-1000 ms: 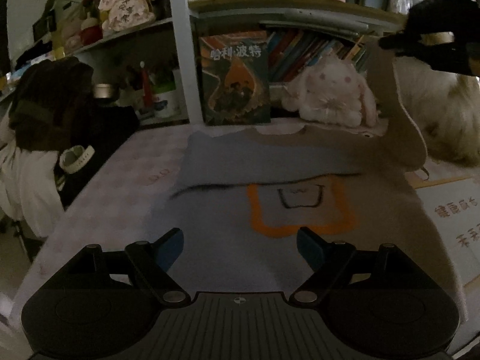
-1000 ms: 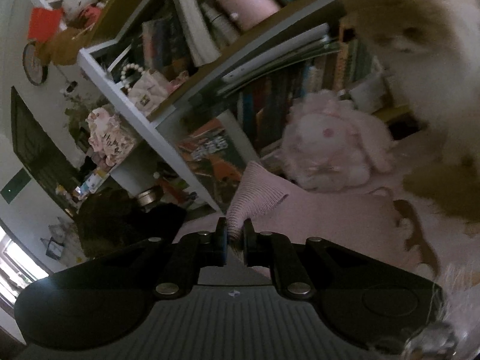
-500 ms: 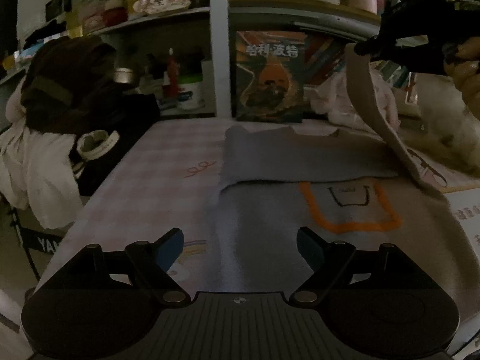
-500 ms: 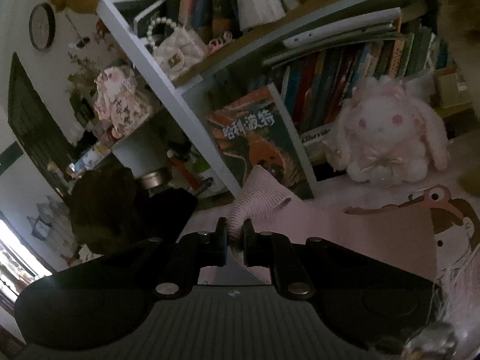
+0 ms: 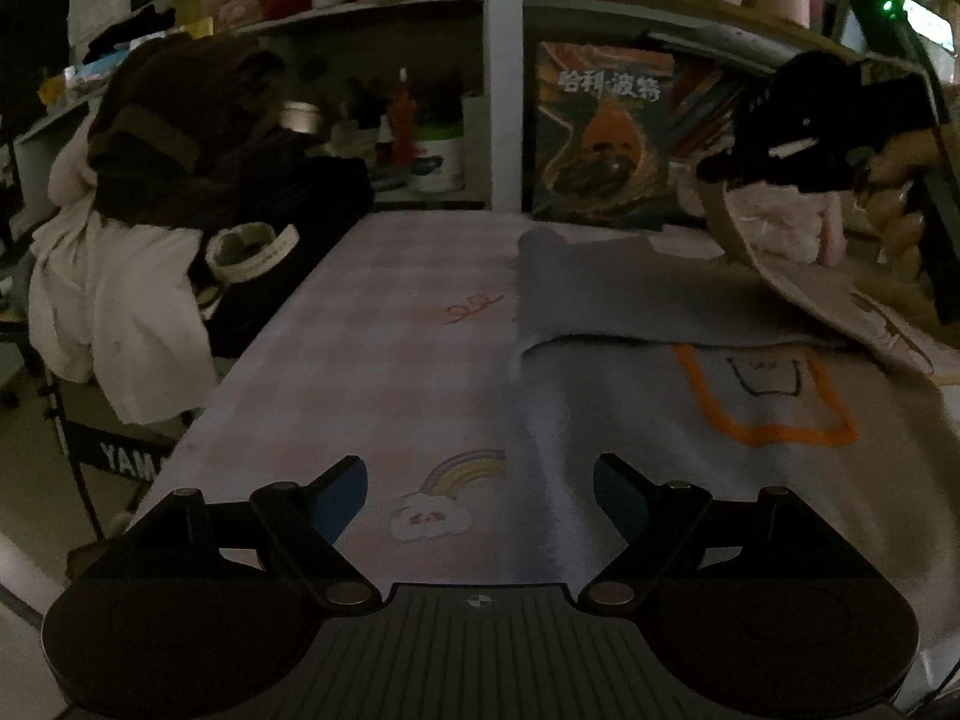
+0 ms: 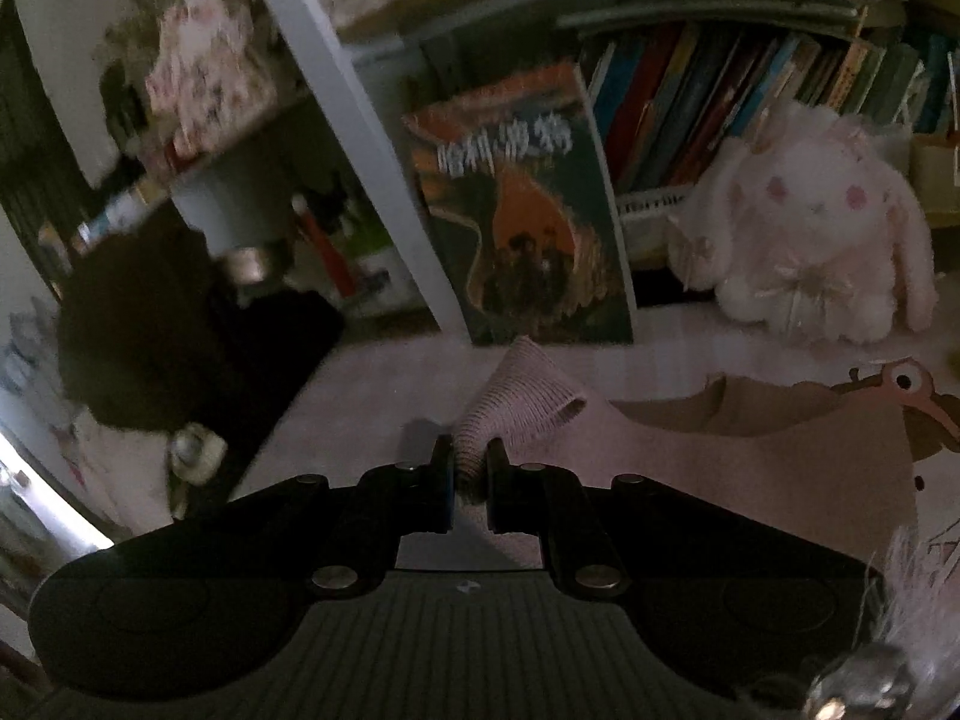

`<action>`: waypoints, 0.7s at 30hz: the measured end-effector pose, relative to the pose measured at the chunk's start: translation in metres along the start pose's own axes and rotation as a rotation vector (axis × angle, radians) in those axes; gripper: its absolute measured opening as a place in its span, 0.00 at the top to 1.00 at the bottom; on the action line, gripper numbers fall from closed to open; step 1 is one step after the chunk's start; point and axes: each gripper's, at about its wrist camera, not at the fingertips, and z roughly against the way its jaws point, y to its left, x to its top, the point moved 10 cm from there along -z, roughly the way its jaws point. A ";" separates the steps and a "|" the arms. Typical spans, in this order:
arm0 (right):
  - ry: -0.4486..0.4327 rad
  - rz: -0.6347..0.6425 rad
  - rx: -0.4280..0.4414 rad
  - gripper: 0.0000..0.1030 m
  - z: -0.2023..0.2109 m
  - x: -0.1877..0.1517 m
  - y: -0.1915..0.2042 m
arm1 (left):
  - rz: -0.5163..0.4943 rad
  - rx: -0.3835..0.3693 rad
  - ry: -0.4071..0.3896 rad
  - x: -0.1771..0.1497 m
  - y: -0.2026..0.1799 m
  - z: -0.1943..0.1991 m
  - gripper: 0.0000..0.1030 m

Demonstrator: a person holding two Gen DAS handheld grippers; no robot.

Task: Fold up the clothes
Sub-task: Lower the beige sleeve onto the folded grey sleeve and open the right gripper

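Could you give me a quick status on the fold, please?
Right gripper shut on sleeve cuff, lifted. Left gripper open, empty. Sweater flat on table. Nothing blocking.

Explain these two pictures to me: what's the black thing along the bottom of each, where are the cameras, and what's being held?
There is no robot here. A person holds a two-finger gripper in each hand, and each gripper carries a fisheye camera looking forward along its fingers, so the black shape at the bottom of each picture is that gripper itself.

The left gripper is open and holds nothing; it hovers over the table, which has a pink checked cover with a rainbow print. A grey sweater with an orange outline drawing lies spread on it, one sleeve already folded across.

The right gripper is shut on the sleeve cuff of that sweater, lifted above the table. The left camera also shows this right gripper from outside, upper right, with the sleeve hanging from it.

Behind stand shelves, a book and a plush rabbit.
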 end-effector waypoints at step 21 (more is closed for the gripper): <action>0.089 -0.009 0.070 0.54 0.008 -0.027 -0.001 | 0.037 -0.028 0.013 0.004 0.006 -0.017 0.17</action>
